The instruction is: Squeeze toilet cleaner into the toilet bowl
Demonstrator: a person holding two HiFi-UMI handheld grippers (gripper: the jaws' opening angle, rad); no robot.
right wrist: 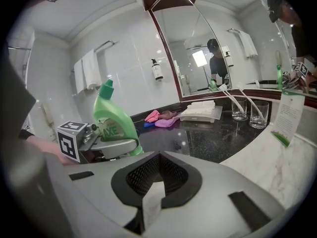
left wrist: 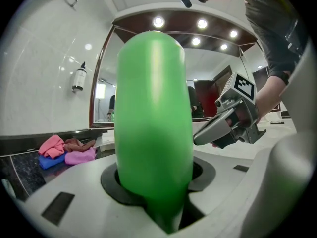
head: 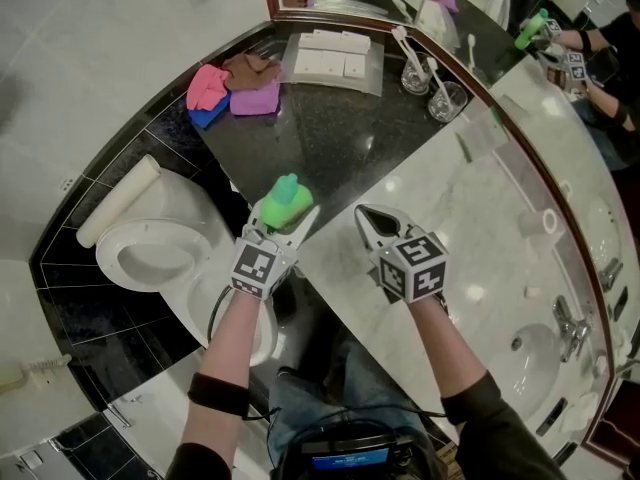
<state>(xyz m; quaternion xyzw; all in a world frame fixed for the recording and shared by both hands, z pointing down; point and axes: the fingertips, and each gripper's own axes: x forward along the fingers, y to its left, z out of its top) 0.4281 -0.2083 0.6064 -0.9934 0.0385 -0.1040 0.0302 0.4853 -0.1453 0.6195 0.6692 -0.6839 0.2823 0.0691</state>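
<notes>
Left gripper (head: 285, 212) is pinching the green toilet cleaner bottle (left wrist: 153, 113), holding it roughly upright, right of the toilet bowl (head: 112, 258). Right gripper (head: 365, 215) is hovering over the marble counter (head: 480, 198), jaws pressed together, empty.

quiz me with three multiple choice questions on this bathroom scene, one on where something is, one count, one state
1. Where do the cloths lie?
A in the sink
B on the black counter
C on the toilet seat

2. How many glasses stand on that counter?
A one
B two
C four

3. The left gripper is:
A open and empty
B shut on a cloth
C shut on the green bottle

Answers:
1 B, the cloths rest on the dark stone beside the white tray.
2 B, two stand side by side.
3 C, its jaws press the bottle's sides.
</notes>
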